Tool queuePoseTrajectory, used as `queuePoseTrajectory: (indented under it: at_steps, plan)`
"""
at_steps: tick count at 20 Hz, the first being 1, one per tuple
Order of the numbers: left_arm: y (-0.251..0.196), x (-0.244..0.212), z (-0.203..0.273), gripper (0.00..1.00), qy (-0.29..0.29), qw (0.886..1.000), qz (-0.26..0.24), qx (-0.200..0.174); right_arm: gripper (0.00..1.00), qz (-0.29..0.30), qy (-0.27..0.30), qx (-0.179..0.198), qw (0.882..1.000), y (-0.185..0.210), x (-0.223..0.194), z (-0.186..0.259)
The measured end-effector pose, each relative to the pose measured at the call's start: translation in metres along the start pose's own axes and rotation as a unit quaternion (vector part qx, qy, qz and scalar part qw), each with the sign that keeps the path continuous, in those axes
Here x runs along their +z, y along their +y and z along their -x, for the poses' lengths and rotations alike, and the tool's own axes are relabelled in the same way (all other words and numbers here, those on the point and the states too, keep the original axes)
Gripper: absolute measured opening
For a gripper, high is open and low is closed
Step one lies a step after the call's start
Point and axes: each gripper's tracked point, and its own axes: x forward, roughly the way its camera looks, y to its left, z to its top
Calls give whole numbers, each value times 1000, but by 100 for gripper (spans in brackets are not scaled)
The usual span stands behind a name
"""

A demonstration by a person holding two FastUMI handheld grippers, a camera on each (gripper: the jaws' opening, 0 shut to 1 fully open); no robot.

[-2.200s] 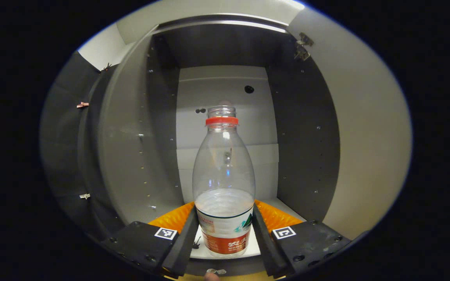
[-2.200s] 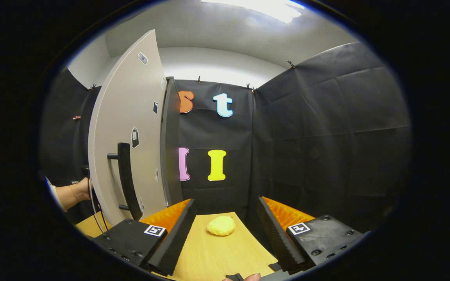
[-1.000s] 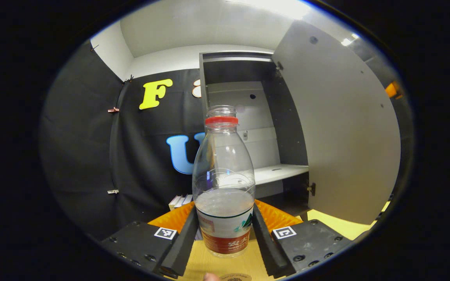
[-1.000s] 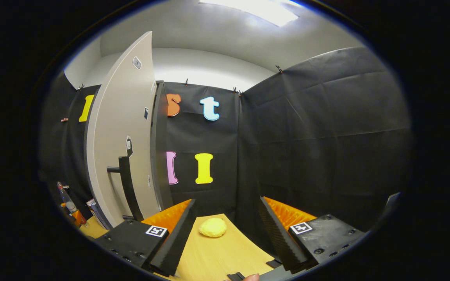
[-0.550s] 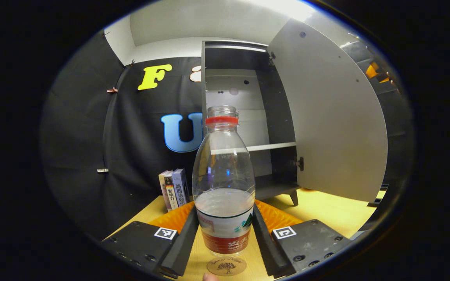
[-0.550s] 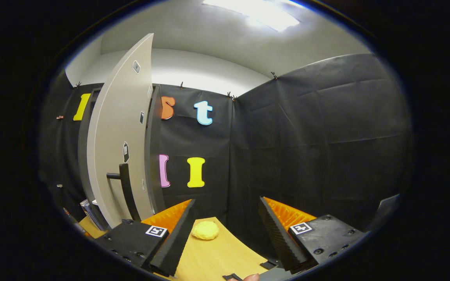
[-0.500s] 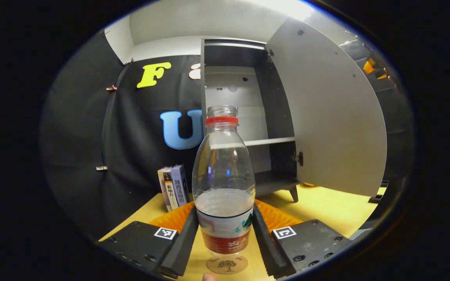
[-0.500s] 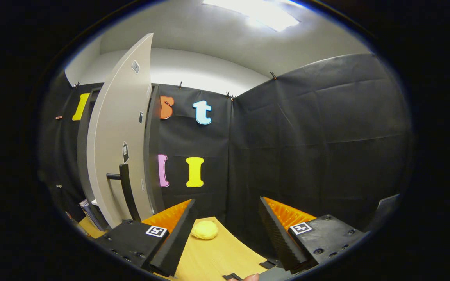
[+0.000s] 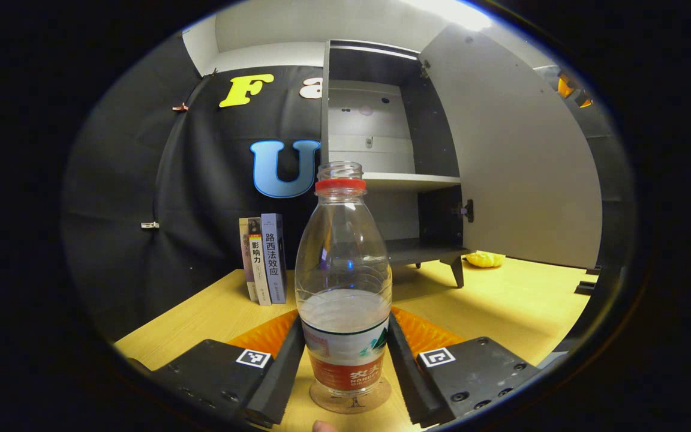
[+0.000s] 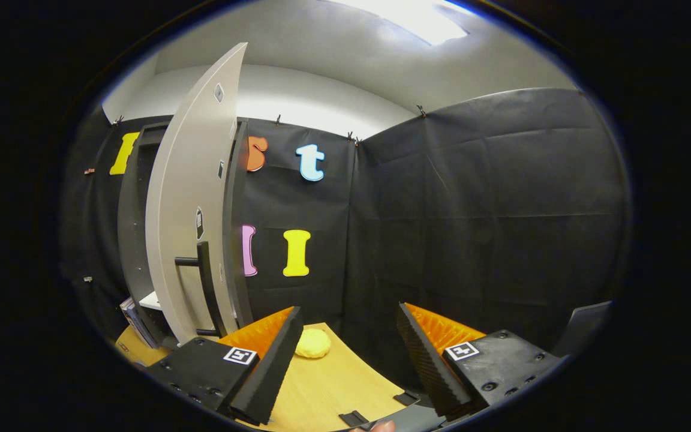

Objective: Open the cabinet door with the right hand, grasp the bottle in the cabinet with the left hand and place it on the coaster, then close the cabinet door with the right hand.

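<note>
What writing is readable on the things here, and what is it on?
"路西法效应": spine of the grey book.
"影响力": spine of the pale book beside it.
Wrapper on the bottle: too blurred to read.
Stickers on the cupboard door: too small to read.

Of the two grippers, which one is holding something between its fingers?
The left gripper: both its fingers press on the bottle, which stands over the coaster. The right gripper is open, with only table between its fingers.

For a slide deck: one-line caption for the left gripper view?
Left gripper sets clear red-capped plastic bottle onto round coaster, cabinet door open.
</note>
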Motion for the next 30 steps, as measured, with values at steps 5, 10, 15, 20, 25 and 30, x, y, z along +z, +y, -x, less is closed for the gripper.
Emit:
queuePoseTrajectory:
  at_steps: [5,10,15,20,25,30]
  plan:
    - [-5,-9,-5,76,1,1000,7,-9,98,11,8,-4,1000,4,-3,1]
    - [-6,-20,-5,76,8,1000,1,-7,98,12,11,-7,1000,6,-5,3]
    - [-2,-28,-6,78,25,1000,9,1,97,22,16,-5,1000,7,-9,5]
    - [-4,-25,-4,90,28,1000,7,-2,97,17,16,-3,1000,8,-10,5]
    - [-3,-6,-2,94,39,999,-1,5,97,12,12,3,1000,10,-9,5]
    - [-4,46,1,94,48,999,17,8,97,5,10,24,1000,24,-8,-4]
